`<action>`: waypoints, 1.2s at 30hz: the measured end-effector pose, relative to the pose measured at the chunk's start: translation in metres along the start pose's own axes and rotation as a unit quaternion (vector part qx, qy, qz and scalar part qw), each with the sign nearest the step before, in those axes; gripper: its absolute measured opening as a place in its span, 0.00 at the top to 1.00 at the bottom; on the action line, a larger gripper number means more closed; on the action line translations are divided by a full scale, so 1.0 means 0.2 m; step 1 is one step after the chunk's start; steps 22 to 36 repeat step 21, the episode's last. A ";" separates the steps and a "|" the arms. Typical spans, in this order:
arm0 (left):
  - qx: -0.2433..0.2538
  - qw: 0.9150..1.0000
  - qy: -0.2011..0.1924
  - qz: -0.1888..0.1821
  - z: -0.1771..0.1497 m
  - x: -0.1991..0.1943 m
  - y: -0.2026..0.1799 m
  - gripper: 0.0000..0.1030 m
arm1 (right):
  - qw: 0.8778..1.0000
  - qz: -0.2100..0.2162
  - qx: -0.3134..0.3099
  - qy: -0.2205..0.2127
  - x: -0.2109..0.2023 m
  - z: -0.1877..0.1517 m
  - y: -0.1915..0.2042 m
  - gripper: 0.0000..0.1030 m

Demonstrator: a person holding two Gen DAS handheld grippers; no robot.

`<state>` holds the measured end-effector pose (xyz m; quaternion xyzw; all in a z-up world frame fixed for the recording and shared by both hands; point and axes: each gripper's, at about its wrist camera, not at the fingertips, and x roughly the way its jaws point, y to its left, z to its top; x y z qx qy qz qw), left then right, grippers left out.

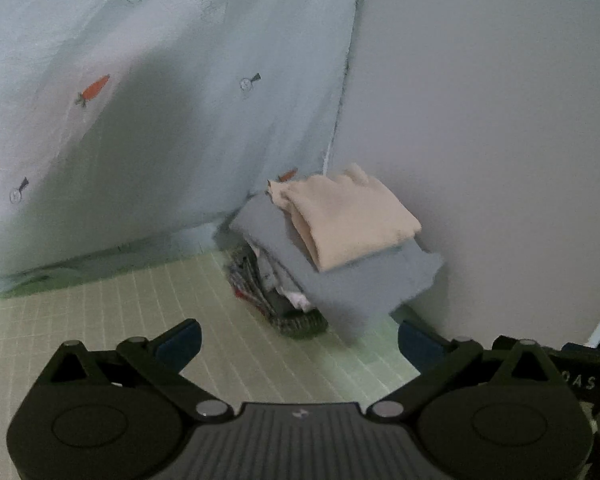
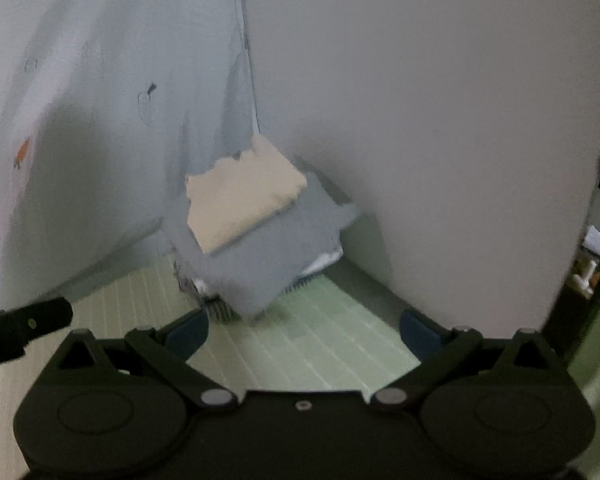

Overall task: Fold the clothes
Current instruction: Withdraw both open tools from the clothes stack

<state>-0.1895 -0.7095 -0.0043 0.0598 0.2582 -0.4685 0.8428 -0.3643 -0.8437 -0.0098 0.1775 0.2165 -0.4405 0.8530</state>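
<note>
Against the corner, the folded stack (image 1: pixel 332 256) lies skewed, both grippers (image 1: pixel 298 338) (image 2: pixel 304 330) wide, empty.

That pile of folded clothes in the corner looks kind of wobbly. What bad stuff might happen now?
1. The beige garment lies skewed on the grey garment, which overhangs the stack; a bump might tip them off.
2. The left gripper and right gripper are both open and empty, close in front; pushing forward could knock the pile over.

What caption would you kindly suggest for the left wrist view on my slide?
Open left tongs face a corner stack: beige cloth atop grey garment on green mat.
</note>
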 end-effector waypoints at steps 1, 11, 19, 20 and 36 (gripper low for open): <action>0.001 1.000 0.001 0.000 -0.01 -0.01 0.00 0.00 | 1.000 -0.003 -0.001 0.002 -0.01 -0.02 -0.01 0.00; 0.018 1.000 0.005 -0.008 -0.09 -0.13 -0.02 0.00 | 1.000 0.003 -0.016 0.010 -0.10 -0.09 -0.01 0.00; 0.040 0.999 -0.002 -0.010 -0.11 -0.16 -0.06 0.00 | 1.000 0.010 -0.025 0.005 -0.11 -0.09 -0.01 0.00; 0.041 0.999 -0.003 -0.010 -0.11 -0.16 -0.07 0.00 | 1.000 0.010 -0.026 0.005 -0.11 -0.09 -0.01 0.00; 0.041 0.999 -0.002 -0.009 -0.10 -0.16 -0.07 0.00 | 1.000 0.009 -0.026 0.005 -0.10 -0.08 -0.01 0.00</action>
